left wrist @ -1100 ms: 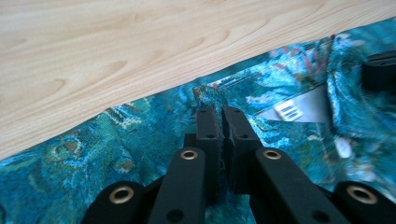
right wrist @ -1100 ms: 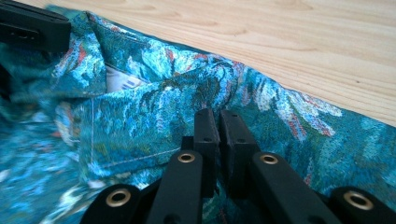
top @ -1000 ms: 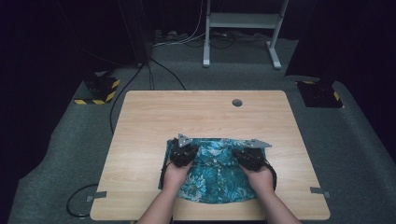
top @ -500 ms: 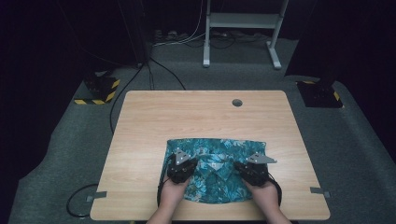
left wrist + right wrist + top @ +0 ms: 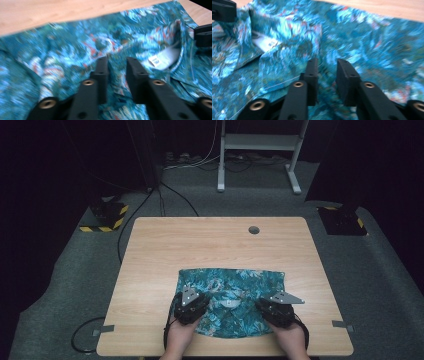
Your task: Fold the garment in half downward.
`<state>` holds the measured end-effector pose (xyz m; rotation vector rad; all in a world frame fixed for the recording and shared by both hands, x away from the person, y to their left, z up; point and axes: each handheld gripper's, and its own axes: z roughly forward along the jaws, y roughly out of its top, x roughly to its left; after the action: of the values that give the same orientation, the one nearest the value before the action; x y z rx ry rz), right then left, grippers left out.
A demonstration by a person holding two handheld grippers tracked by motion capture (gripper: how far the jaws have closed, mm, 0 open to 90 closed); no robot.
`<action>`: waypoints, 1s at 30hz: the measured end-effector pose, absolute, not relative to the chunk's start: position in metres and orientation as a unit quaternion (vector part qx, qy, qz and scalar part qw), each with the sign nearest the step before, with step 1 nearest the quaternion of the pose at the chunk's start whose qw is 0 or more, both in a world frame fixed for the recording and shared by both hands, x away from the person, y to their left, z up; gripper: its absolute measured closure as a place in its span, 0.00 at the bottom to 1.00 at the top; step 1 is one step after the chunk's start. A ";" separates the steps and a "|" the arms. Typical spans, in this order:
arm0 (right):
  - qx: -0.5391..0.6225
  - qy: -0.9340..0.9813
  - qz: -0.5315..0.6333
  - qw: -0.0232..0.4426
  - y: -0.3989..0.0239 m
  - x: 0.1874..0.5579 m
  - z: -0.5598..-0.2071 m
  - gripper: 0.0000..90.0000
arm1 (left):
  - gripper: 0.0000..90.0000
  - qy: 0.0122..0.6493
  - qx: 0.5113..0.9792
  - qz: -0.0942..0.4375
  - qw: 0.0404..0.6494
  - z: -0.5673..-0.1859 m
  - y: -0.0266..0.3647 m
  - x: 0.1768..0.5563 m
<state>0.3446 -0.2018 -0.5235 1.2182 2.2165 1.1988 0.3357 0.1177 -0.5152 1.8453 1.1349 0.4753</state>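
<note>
A teal flower-print shirt (image 5: pixel 230 285) lies folded flat on the near half of the wooden table (image 5: pixel 215 245). Its collar with a white label (image 5: pixel 156 60) (image 5: pixel 265 41) faces up between the two grippers. My left gripper (image 5: pixel 196 295) (image 5: pixel 117 62) rests over the shirt's near left part. My right gripper (image 5: pixel 272 302) (image 5: pixel 327 63) rests over its near right part. Both pairs of jaws have just been opening. They now stand a little apart, with cloth lying in the gap below them and nothing pinched.
Bare wood runs along the far half of the table, with a round cable hole (image 5: pixel 254 229). On the grey floor are a white metal stand (image 5: pixel 260 142), two yellow-and-black striped bases (image 5: pixel 107 215) (image 5: pixel 345 220) and a cable loop (image 5: pixel 82 335).
Both grippers moved toward the person, drawing the shirt's collar part over the cloth. The raised pale flap at the far right edge has come down flat, and both pairs of jaws let go.
</note>
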 end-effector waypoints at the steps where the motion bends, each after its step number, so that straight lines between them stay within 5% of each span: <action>1: 0.431 0.779 0.423 0.171 -0.203 0.346 -0.522 0.75 | 0.71 0.461 0.743 0.197 0.444 -0.513 0.120 0.339; 11: 0.451 0.778 0.394 0.190 -0.206 0.379 -0.516 0.51 | 0.43 0.496 0.746 0.207 0.393 -0.518 0.134 0.379; 16: 0.457 0.788 0.365 0.193 -0.196 0.390 -0.525 0.35 | 0.37 0.496 0.754 0.201 0.382 -0.529 0.131 0.379; 30: 0.423 0.802 0.384 0.176 -0.197 0.359 -0.524 0.27 | 0.31 0.485 0.753 0.192 0.401 -0.532 0.134 0.348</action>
<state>0.3592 -0.1968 -0.5241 1.1966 2.2694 1.0881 0.3482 0.1342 -0.5320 1.9051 1.2262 0.4862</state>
